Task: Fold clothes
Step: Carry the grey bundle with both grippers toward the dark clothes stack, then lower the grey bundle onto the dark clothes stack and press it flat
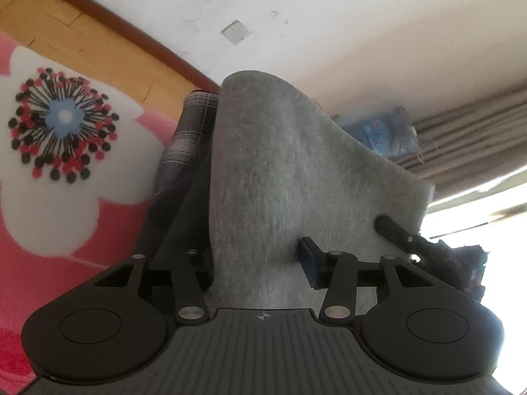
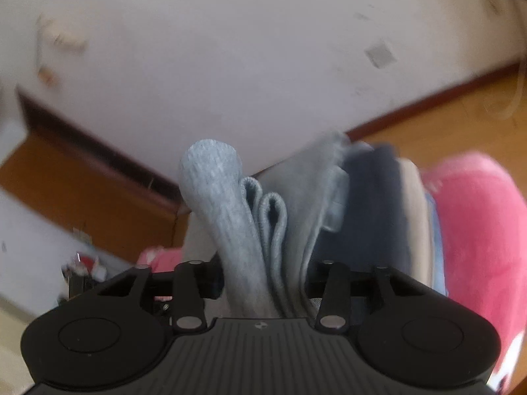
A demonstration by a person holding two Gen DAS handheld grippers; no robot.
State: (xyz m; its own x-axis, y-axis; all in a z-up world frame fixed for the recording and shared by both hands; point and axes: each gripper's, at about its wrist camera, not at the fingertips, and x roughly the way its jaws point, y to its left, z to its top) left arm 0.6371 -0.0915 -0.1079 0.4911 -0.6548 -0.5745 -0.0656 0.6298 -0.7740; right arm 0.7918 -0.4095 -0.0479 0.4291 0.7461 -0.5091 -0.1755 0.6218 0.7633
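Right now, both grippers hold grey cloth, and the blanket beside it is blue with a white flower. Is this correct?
Not quite. The blanket is pink, not blue, as the left wrist view shows. The rest stands: grey cloth runs between the fingers of both grippers, and the blanket bears a white flower.

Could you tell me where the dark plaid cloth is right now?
In the left wrist view, the dark plaid cloth lies left of the grey knitted garment, against the pink flowered blanket.

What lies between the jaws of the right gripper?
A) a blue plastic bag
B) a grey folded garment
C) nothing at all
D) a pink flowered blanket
B: in the right wrist view, bunched folds of the grey garment run up between the jaws of the right gripper.
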